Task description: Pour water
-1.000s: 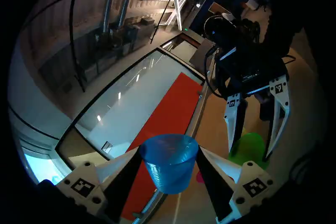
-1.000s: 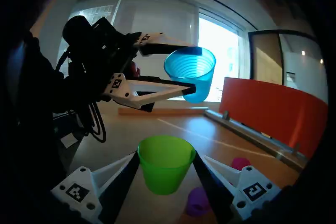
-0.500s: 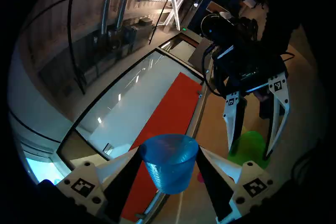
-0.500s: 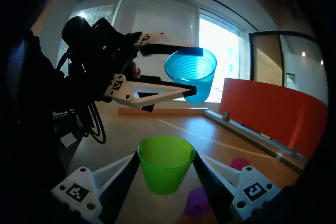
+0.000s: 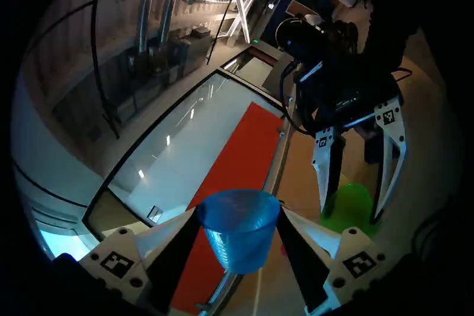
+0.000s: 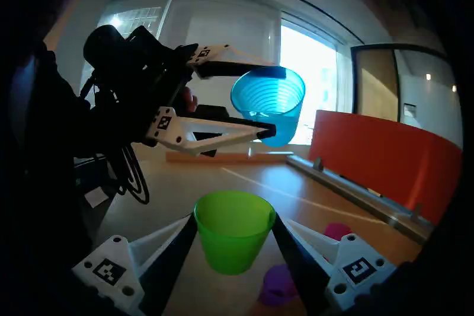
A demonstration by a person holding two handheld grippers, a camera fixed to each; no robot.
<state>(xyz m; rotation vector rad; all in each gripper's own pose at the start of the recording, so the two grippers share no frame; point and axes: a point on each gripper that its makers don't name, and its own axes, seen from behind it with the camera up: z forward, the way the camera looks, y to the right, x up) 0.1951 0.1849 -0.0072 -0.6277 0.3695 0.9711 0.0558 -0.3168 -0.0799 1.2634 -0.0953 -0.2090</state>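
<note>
Grip is full on the left: the left claw (image 6: 275, 101) pinches the blue cup (image 6: 266, 93), raised and tipped so its long axis runs nearly level, mouth facing the right claw (image 6: 234, 230). That claw clasps the green cup (image 6: 233, 242) upright, low by the tabletop (image 6: 189, 184), below the blue rim and short of it. Pouring, I judge, needs the blue mouth brought over the green one; water inside I cannot make out

upper cup (image 6: 268, 99): between left gripper (image 6: 278, 102) fingers, tipped, above and beyond lower cup (image 6: 233, 230).
lower cup: upright between right gripper (image 6: 234, 238) fingers, table (image 6: 178, 188) beneath.
panel (image 6: 385, 156): right, along table edge.
</note>
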